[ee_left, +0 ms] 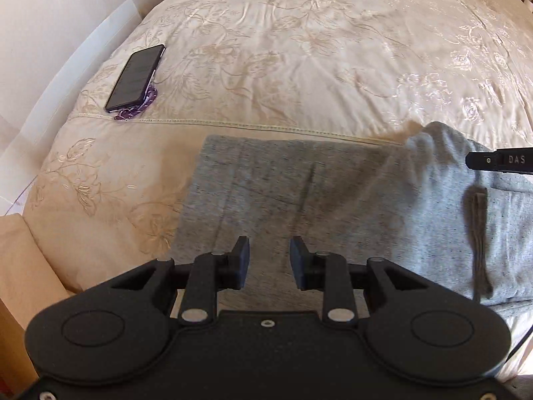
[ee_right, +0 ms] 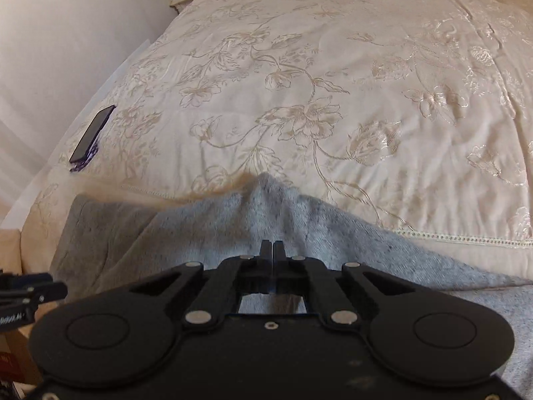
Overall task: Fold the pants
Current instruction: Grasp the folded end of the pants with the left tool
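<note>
1. Pants (ee_left: 299, 196): grey marled knit, lying across the near edge of the bed. We see them partly folded, a flat layer to the left and a raised, bunched ridge toward the right. A dark drawstring or loop (ee_left: 478, 230) lies on the right portion.

2. Left gripper (ee_left: 269, 263): black, two-fingered. Its jaws stand spread with a clear gap between them, nothing held. We see it poised above the near edge of the flat grey layer; whether the fingers touch the cloth we cannot tell.

3. Right gripper (ee_right: 272, 253): black, same make. Its jaws are pressed together, pinching a fold of the pants (ee_right: 266, 206); the cloth rises in a peak just beyond the fingertips and drapes away to both sides. In the left wrist view only its tip (ee_left: 499, 161) enters from the right edge, lettered "DAS", against the raised ridge.

4. Bedspread (ee_left: 316, 50): cream satin with embroidered flowers and vines, a stitched seam running across just behind the pants.

5. Phone (ee_left: 135, 78): dark, face up, resting on the left part of the bedspread near the bed's edge, well apart from the pants. A purple strap or charm (ee_left: 140, 108) lies bunched at its near end.

6. Wall (ee_right: 66, 33): pale, to the left of the bed.
</note>
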A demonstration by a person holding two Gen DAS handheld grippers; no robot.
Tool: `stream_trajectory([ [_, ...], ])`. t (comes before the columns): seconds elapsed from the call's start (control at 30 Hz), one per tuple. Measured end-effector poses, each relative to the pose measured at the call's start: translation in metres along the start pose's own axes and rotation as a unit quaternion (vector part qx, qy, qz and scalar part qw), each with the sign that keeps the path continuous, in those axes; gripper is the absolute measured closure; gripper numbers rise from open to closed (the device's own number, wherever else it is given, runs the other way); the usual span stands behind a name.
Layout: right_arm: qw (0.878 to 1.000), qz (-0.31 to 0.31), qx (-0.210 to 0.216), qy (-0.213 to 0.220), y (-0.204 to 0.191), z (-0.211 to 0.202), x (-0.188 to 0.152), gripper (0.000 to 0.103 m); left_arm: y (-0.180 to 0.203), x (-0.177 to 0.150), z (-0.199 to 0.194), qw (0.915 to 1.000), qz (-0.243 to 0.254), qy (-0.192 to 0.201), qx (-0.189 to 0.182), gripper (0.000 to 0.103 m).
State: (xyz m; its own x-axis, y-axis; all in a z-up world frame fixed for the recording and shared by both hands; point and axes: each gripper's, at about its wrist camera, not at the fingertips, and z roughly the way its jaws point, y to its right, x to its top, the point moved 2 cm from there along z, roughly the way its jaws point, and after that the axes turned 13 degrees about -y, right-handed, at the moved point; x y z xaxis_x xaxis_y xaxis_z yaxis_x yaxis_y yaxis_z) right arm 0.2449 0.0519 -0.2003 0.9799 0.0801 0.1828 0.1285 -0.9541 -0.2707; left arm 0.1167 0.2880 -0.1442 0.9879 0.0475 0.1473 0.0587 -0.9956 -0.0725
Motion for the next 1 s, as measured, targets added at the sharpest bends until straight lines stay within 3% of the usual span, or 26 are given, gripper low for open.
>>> stream_trajectory([
  [0.13,0.998,0.043,-0.037,-0.022,-0.006,0.03,-0.002,0.101,-0.031,0.013,0.01,0.9998,0.012,-0.003,-0.012,0.064],
  [0.47,0.993,0.091,-0.052,-0.05,-0.046,0.025,-0.115,0.1,-0.066,0.036,0.037,0.9955,0.042,-0.018,-0.084,0.051],
  [0.57,0.992,0.101,-0.055,-0.051,-0.054,0.022,-0.133,0.1,-0.064,0.039,0.05,0.9951,0.053,-0.026,-0.079,0.049],
  [0.67,0.991,0.101,-0.068,-0.052,-0.06,0.026,-0.134,0.098,-0.063,0.041,0.065,0.995,0.06,-0.046,-0.066,0.045],
  [0.93,0.99,0.104,-0.074,-0.058,-0.063,0.03,-0.127,0.095,-0.08,0.036,0.092,0.9874,0.03,-0.069,-0.139,0.028],
  [1.0,0.99,0.104,-0.073,-0.058,-0.062,0.03,-0.127,0.095,-0.084,0.034,0.099,0.9823,0.02,-0.076,-0.17,0.013],
])
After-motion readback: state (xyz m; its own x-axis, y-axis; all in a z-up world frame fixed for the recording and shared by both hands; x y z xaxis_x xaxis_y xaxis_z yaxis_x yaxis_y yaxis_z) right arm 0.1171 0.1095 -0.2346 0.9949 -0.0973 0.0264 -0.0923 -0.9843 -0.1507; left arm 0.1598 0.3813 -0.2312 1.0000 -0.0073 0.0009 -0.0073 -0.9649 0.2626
